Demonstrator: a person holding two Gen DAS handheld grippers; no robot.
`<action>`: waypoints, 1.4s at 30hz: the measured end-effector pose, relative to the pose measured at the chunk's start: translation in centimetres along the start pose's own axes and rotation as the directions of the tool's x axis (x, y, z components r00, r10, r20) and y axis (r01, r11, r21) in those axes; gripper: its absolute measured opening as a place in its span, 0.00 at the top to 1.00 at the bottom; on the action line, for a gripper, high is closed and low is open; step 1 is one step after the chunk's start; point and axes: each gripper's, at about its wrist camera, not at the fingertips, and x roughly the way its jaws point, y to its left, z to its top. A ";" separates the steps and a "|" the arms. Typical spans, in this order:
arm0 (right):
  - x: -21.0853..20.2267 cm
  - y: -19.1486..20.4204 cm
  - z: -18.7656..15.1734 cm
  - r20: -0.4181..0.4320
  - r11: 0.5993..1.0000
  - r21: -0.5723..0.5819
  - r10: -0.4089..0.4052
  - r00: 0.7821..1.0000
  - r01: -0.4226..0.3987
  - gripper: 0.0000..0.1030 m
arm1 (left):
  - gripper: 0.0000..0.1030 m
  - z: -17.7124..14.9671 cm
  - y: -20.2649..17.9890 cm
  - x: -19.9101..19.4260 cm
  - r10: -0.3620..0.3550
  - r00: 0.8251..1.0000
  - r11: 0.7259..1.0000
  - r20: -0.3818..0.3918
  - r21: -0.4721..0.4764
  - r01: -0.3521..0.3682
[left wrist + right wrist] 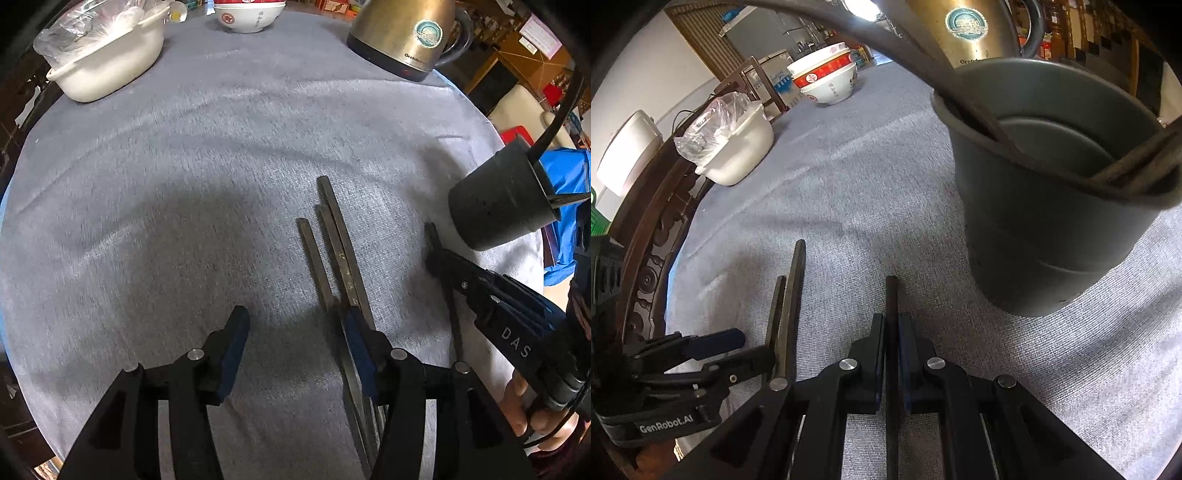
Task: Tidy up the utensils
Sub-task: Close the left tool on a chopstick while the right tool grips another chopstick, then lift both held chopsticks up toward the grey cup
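Three dark chopsticks (338, 254) lie side by side on the grey tablecloth (221, 166), partly under my left gripper's right finger. My left gripper (295, 325) is open and empty above them. My right gripper (892, 325) is shut on a single dark chopstick (891, 295), low over the cloth; it also shows in the left wrist view (443, 258). A dark grey cup (1052, 192) stands just ahead and to the right of it, with several chopsticks (975, 114) leaning inside. The cup shows in the left wrist view (502, 203) too.
A brass-coloured electric kettle (406, 33) stands at the far right, stacked red-and-white bowls (247, 14) at the far middle, and a white tub with a plastic bag (107, 55) at the far left. The round table's edge curves close on the right.
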 end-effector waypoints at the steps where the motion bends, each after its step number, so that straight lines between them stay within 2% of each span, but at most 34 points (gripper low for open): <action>1: 0.0 0.0 0.0 0.000 1.000 0.000 0.000 1.000 0.000 0.91 | 0.47 -0.1 0.2 -0.1 0.001 1.000 1.000 0.000 0.004 -0.001; 9: -0.1 -0.1 0.1 -0.004 1.000 0.001 0.008 1.000 -0.008 0.91 | 0.47 -0.7 2.7 -0.9 0.022 1.000 1.000 -0.011 -0.016 -0.022; 14: 0.2 0.7 0.7 -0.028 0.999 -0.037 -0.031 0.999 0.030 0.90 | 0.47 -1.2 3.1 -1.3 0.021 1.000 0.999 -0.023 -0.038 -0.021; 19: 0.8 1.1 1.7 -0.056 0.998 -0.047 -0.054 0.997 0.051 0.89 | 0.46 -0.2 4.9 -2.0 0.006 1.000 0.995 -0.026 -0.095 -0.008; 24: 1.3 1.8 2.3 -0.049 0.993 -0.076 -0.089 0.995 0.085 0.90 | 0.47 0.4 6.0 -1.7 0.015 0.999 0.987 -0.031 -0.161 -0.020; 25: 1.4 1.9 2.3 -0.047 0.993 -0.080 -0.093 0.995 0.089 0.90 | 0.48 0.5 6.1 -1.7 0.022 0.999 0.986 -0.028 -0.167 -0.027; 27: 1.4 2.0 2.2 -0.040 0.992 -0.088 -0.098 0.994 0.095 0.91 | 0.59 1.1 5.7 -0.9 0.047 0.999 0.984 -0.021 -0.170 -0.050; 28: 1.4 2.1 2.2 -0.036 0.991 -0.092 -0.100 0.994 0.096 0.91 | 0.67 1.7 5.3 -0.3 0.053 0.998 0.984 -0.018 -0.172 -0.055; 29: 1.4 2.1 2.1 -0.029 0.991 -0.091 -0.097 0.995 0.094 0.92 | 0.82 1.8 5.4 -0.2 0.038 0.999 0.983 -0.013 -0.178 -0.039; 30: 1.3 1.9 2.1 -0.024 0.993 -0.083 -0.089 0.996 0.087 0.92 | 0.89 1.9 5.4 0.0 -0.009 1.000 0.982 -0.012 -0.187 0.007; 31: 1.2 1.8 1.9 -0.021 0.995 -0.072 -0.076 0.997 0.074 0.92 | 0.91 2.0 5.4 0.1 -0.030 0.999 0.980 -0.012 -0.199 0.027; 35: 0.3 1.0 1.6 -0.006 0.999 -0.041 -0.024 1.000 0.024 0.92 | 0.92 1.3 5.4 -0.5 -0.007 1.000 0.979 0.016 -0.206 0.010; 38: -1.8 0.7 1.4 0.052 0.999 -0.043 0.019 0.998 -0.017 0.93 | 0.92 0.7 5.4 -2.3 0.011 0.998 0.978 0.055 -0.209 0.001; 42: -4.8 0.7 1.2 0.124 0.995 -0.050 0.087 0.988 -0.082 0.92 | 0.93 -0.3 4.5 -6.4 0.032 0.990 0.981 0.141 -0.196 -0.003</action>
